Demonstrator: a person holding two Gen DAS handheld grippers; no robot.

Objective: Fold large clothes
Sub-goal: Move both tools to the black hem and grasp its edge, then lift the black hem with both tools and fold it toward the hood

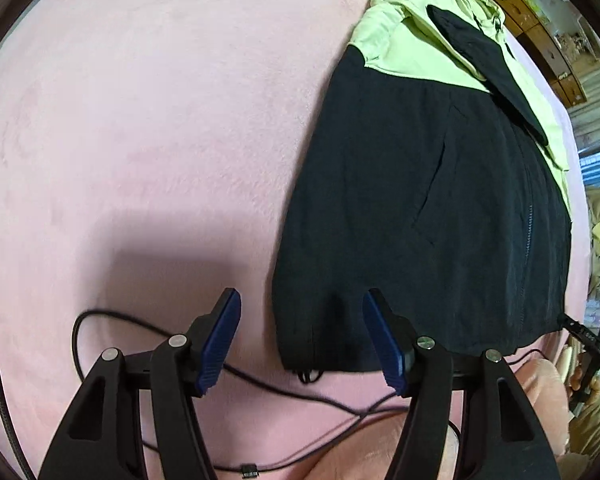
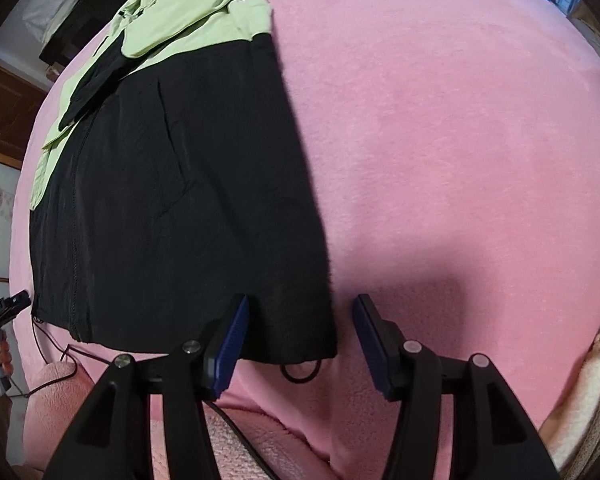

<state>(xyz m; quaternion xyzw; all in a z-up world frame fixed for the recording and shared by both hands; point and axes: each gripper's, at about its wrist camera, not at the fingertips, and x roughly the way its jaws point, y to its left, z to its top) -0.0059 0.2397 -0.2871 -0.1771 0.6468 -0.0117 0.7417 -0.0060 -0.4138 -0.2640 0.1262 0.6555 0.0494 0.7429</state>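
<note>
Jacket (image 1: 420, 208) flat on pink blanket (image 1: 140, 140)
Both grippers' fingers gape wide, holding nothing: left gripper (image 1: 300, 336) straddles the hem's left corner, right gripper (image 2: 298, 334) its right corner.

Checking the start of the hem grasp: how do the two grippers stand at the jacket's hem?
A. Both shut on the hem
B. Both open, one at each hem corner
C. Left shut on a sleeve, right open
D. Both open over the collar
B: the left gripper and the right gripper both gape, each straddling a corner of the jacket hem.
</note>
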